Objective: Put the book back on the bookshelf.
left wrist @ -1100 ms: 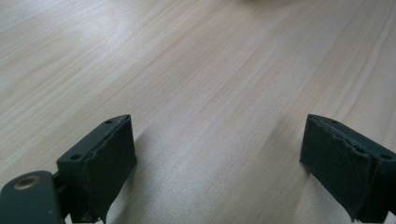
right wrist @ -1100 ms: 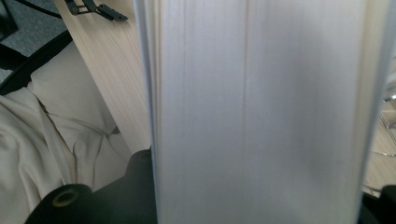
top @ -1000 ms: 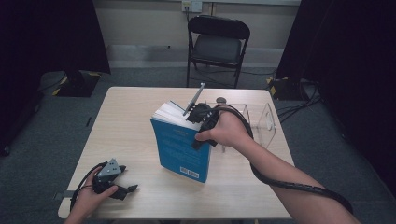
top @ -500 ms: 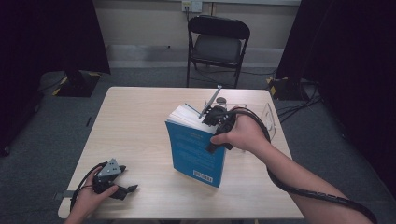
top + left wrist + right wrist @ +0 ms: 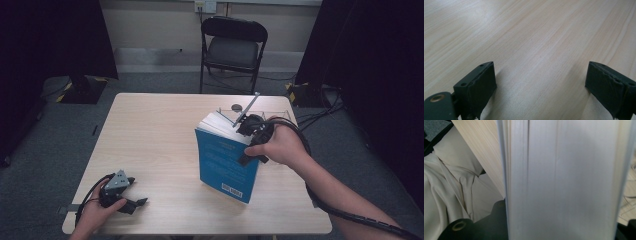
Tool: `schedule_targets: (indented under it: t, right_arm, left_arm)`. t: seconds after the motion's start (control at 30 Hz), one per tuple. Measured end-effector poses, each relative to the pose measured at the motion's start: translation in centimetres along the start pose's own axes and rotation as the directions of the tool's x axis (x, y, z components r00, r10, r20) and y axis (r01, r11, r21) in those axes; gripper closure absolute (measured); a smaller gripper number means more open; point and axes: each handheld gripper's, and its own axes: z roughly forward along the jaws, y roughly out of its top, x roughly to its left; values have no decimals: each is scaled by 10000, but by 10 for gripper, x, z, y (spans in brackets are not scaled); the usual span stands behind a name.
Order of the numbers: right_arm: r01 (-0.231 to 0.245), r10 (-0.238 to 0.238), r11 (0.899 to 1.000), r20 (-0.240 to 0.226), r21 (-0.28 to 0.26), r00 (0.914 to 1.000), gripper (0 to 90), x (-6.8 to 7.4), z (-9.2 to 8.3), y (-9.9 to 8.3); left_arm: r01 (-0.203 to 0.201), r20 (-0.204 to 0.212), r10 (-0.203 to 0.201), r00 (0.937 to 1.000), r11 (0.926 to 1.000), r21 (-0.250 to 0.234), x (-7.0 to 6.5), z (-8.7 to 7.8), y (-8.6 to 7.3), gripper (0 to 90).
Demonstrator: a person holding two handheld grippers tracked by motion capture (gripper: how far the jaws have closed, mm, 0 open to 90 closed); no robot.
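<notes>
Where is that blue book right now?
In the high view the blue book stands upright on the right half of the table, held in the right claw, just in front of a clear tray.

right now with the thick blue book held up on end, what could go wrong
The right gripper clamps the thick blue paperback book only at its top edge, so it could swing or slip. The clear plastic stand sits just behind it and might get knocked. The left gripper rests open, too far away to steady anything.

I see a black folding chair (image 5: 233,47) standing just beyond the wooden table's (image 5: 150,135) far edge. A clear plastic holder (image 5: 280,114) sits at that table's far right corner.
</notes>
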Motion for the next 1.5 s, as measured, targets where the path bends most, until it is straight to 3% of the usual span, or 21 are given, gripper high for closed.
schedule_targets:
  t: [0.13, 1.03, 1.5]
  right_arm:
    - [-327, 327, 9995, -33, 46, 9995, 618, -6, -6, -11]
    - [-1276, 1277, 9918, 437, -39, 9908, 617, -29, -23, -58]
    - [-1972, 1985, 9797, 396, -354, 9793, 618, -42, -33, -80]
  left_arm:
    - [-2, -3, 2, 10000, 10000, -1, 0, 0, 0, 89]
    - [-10, -43, 10, 10000, 10000, 93, 0, 0, 0, 80]
    - [25, -52, -25, 10000, 9999, 120, 0, 0, 0, 70]
